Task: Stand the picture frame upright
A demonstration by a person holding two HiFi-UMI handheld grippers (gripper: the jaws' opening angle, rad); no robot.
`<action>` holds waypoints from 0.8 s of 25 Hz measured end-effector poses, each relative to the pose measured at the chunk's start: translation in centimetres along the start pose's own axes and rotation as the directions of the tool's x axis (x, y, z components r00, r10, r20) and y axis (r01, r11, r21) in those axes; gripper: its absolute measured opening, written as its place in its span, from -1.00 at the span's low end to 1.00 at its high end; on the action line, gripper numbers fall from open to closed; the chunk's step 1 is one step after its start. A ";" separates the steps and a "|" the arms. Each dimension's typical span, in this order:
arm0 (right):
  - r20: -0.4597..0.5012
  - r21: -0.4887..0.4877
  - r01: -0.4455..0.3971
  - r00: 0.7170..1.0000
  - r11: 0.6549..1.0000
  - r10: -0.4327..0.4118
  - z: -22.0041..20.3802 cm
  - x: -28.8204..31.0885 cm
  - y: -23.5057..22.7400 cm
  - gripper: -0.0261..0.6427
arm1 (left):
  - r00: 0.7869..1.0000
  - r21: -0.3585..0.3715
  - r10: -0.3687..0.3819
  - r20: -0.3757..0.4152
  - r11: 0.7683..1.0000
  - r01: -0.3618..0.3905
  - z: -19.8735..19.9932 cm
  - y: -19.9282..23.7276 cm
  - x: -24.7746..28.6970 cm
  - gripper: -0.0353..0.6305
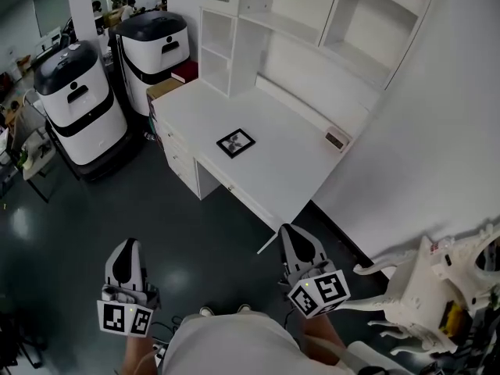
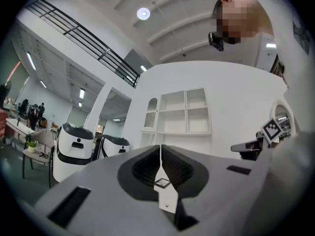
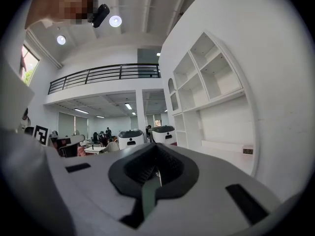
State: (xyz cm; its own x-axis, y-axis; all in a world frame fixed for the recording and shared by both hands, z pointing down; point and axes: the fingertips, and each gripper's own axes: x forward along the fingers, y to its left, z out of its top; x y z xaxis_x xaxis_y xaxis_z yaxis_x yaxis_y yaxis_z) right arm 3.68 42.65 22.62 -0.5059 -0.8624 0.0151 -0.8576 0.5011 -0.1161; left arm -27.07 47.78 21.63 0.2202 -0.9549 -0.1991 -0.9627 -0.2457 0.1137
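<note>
Approach pending: picture frame [image 1: 236, 142] is lying flat mid-way along the desk [image 1: 291, 172]; left gripper [image 1: 129, 247] and right gripper [image 1: 292, 231] are hovering clenched, empty, needing opening.

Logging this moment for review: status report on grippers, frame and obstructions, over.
Left gripper and right gripper shut, empty, short of the desk. Picture frame lying flat on it. Nothing blocking the approach.
</note>
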 end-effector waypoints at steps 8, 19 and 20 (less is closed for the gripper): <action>-0.016 0.013 -0.034 0.999 0.999 0.034 0.0 0.2 -0.7 -0.72 | 0.997 -0.016 0.016 -0.071 1.000 -0.018 -1.7 1.0 0.5 -0.46; -0.105 0.152 -0.036 0.993 0.988 0.052 -3.0 2.7 -0.8 0.31 | 0.989 -0.026 0.040 -0.143 0.999 -0.044 -3.8 4.4 0.4 0.60; -0.108 0.154 -0.030 0.993 0.988 0.047 -3.2 3.0 -0.3 0.31 | 0.988 -0.030 0.039 -0.149 0.999 -0.044 -4.0 5.0 0.1 0.60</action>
State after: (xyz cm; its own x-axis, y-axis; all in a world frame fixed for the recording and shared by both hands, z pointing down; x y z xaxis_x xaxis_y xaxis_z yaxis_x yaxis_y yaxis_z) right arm 2.11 40.16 25.84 -0.5524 -0.8254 0.1166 -0.8178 0.5095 -0.2677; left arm -31.23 45.78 26.05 0.2032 -0.9780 -0.0469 -0.9662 -0.2081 0.1520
